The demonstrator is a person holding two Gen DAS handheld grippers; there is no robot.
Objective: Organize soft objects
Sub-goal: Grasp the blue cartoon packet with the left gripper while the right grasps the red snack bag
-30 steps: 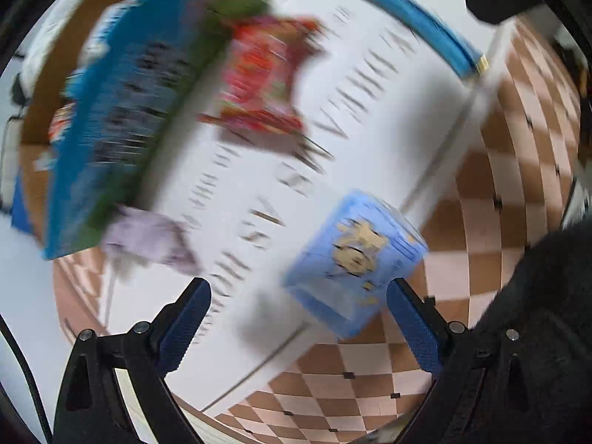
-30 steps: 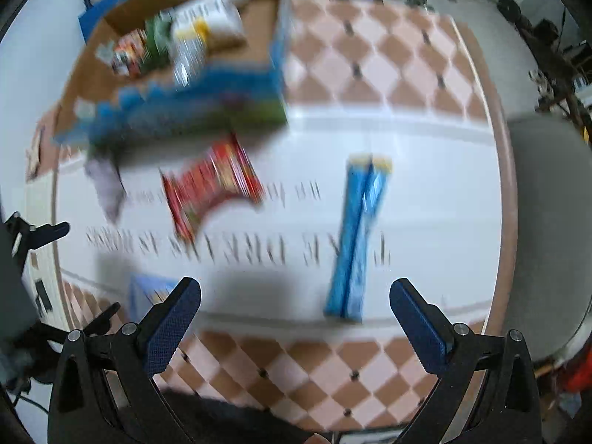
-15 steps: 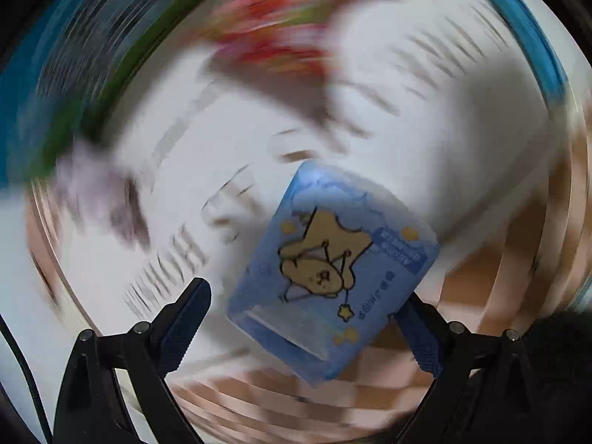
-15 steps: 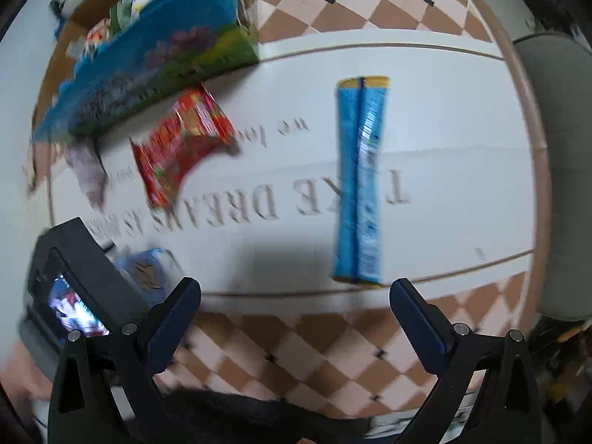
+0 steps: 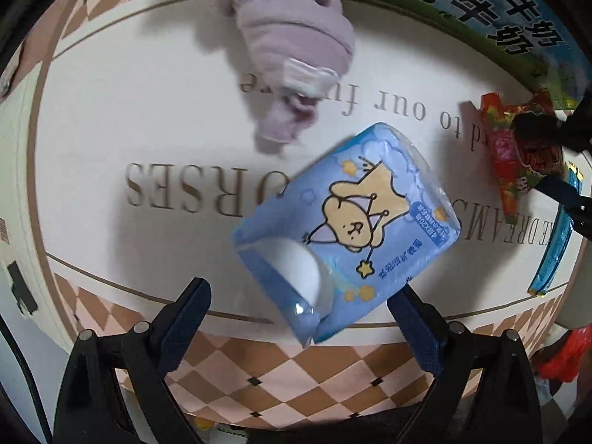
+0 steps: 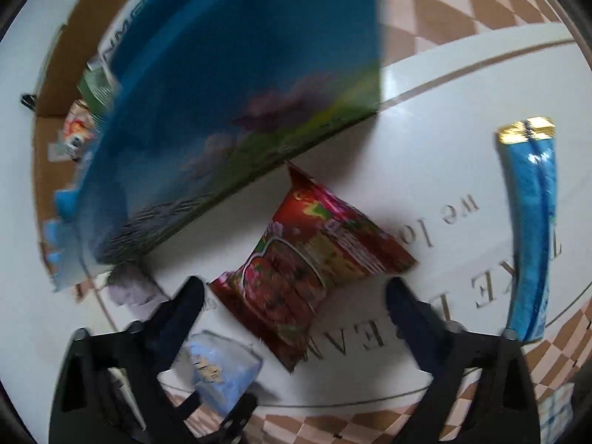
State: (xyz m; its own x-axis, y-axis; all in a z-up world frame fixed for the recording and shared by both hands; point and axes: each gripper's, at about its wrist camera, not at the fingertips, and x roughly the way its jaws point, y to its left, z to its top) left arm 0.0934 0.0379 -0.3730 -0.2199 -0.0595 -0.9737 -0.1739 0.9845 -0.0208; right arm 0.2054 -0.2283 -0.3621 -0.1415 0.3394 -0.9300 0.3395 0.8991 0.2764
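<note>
A light blue tissue pack [image 5: 351, 222] with a cartoon star lies on the white mat, just ahead of my open left gripper [image 5: 299, 307], between its fingers' line. A crumpled lilac cloth [image 5: 296, 44] lies beyond it. My right gripper [image 6: 296, 296] is open, with a red snack bag [image 6: 314, 259] lying just ahead between its fingers. The tissue pack also shows in the right wrist view [image 6: 218, 370], low left. A long blue packet [image 6: 532, 222] lies at the right.
A blue and green cardboard box [image 6: 229, 92] with packets inside stands behind the snack bag. The white mat [image 5: 111, 129] with printed letters covers a checkered tablecloth [image 5: 296, 377]. The box edge [image 5: 481, 11] and the right gripper show at upper right of the left view.
My left gripper has swung and closed in on the tissue pack, which now sits at its fingertips. My right gripper has moved from the long blue packet toward the red snack bag.
</note>
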